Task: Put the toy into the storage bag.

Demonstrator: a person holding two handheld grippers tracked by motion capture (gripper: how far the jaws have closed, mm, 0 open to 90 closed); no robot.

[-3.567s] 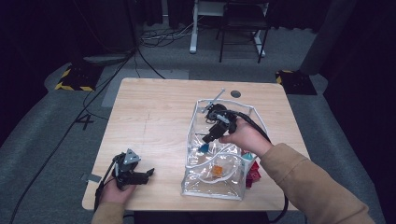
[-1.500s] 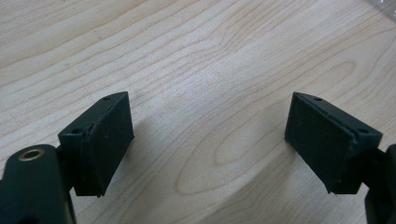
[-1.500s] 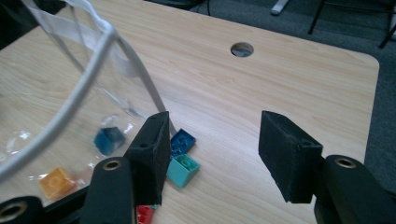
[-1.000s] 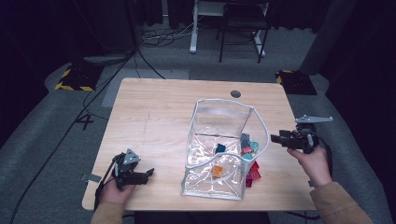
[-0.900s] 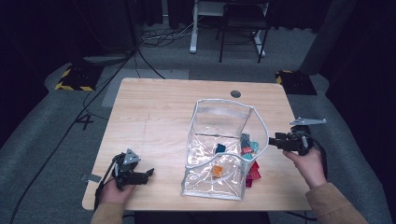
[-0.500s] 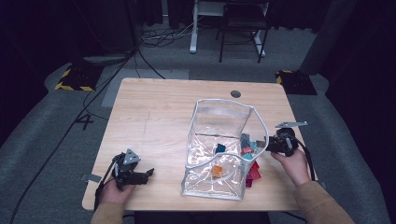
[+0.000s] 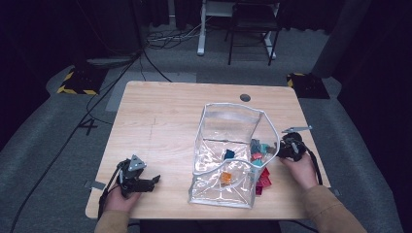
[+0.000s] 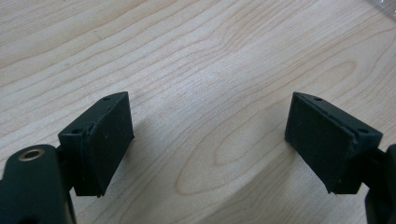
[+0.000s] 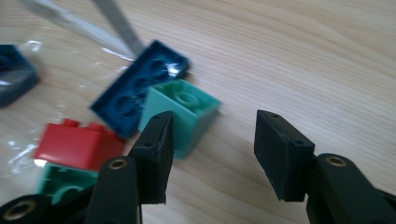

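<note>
Lying tilted on the wooden table (image 9: 303,56), a studded green plastic brick (image 9: 187,112) is being approached by the right gripper (image 9: 212,154), jaws wide and narrowing; its long axis is angled toward the clear bag (image 7: 228,145).

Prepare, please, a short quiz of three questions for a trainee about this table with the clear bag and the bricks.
1. True or false: the left tongs hold a brick.
2. Which brick lies nearest the right tongs? A red, B light green, C dark blue.
3. What stands in the middle of the table?

Key: 1 false, they are open over bare wood. 2 B, the light green brick. 3 the clear bag.
</note>
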